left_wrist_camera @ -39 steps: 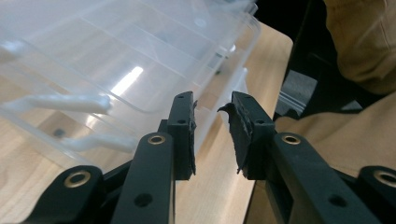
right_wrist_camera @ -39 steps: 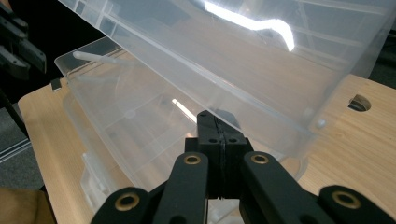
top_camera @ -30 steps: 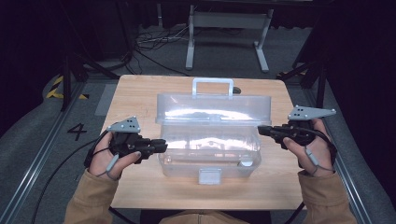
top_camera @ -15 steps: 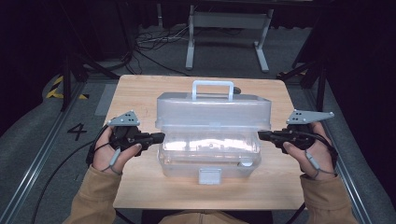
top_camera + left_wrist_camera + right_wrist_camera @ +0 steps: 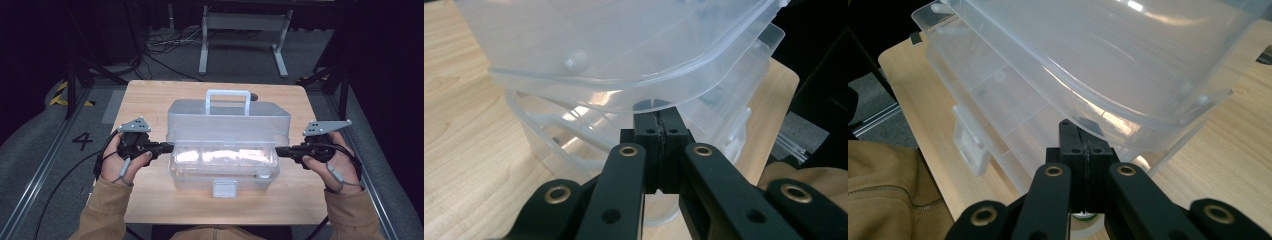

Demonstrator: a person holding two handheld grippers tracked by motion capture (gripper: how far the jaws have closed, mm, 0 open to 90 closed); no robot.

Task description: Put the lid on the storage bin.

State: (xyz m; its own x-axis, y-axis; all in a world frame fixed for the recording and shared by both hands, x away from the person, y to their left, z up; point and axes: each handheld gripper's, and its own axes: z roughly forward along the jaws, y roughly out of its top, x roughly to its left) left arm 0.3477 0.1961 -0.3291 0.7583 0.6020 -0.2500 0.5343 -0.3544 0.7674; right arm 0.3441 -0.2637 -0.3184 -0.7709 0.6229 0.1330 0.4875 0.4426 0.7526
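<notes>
Lid point(image 5: 227, 117) sits higher than a second ago, box point(image 5: 225, 167) mid-table. Left gripper point(image 5: 167, 147) has just pressed its jaws together; right gripper point(image 5: 277, 150) likewise shut, both wedged under the lid's ends. Lift evenly, hinge rearward.

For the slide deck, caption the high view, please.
Both closed tongs, left and right, lift the clear box's lid from either end.

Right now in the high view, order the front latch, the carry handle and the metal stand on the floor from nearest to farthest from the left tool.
1. Front latch, at the box's near edge.
2. Carry handle, at the lid's far edge.
3. Metal stand, on the floor beyond the table.
</notes>
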